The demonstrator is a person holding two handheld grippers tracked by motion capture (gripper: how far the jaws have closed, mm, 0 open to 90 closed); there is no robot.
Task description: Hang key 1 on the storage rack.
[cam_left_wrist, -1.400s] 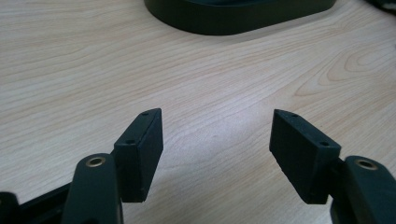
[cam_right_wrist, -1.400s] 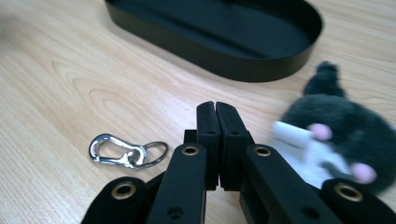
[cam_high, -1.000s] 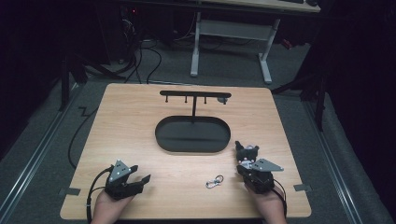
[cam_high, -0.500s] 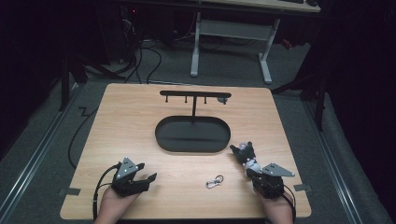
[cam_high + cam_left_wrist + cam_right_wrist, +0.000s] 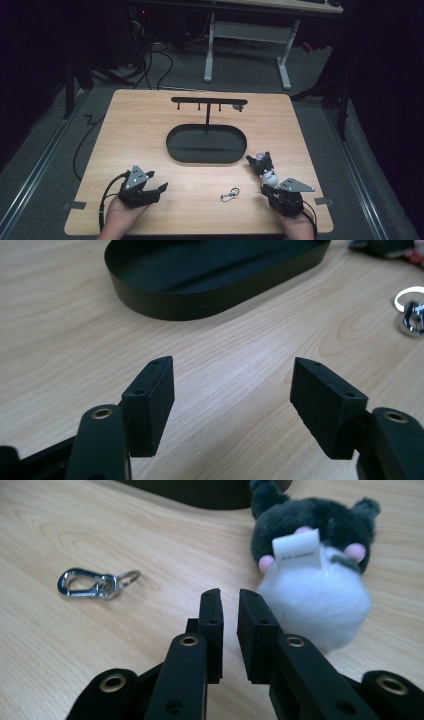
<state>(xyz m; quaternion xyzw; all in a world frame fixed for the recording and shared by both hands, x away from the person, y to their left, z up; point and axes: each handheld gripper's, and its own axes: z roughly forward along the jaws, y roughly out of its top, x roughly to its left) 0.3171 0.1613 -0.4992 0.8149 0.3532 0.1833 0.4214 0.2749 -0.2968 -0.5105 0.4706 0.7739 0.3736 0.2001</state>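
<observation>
**Plush toy lies beside the tray, right gripper just behind it**

The plush toy (image 5: 263,167), dark grey above and white below, lies on the table (image 5: 150,135) just off the right end of the oval black tray (image 5: 206,144). Its long axis runs from its dark eared end, nearest the tray, to its white end, which points toward the right gripper (image 5: 272,184). The right gripper's jaws have just been opening to a narrow slit with nothing between them. The right gripper view shows the toy (image 5: 315,575) beside the right jaw, whether touching I cannot tell, and a white label on it that the high view is too small to show. The metal clip (image 5: 229,194) lies in front of the tray, its long axis slanting, ring end toward the toy. The left gripper (image 5: 159,190), in front of the tray's left end, stands wide open and empty.
</observation>
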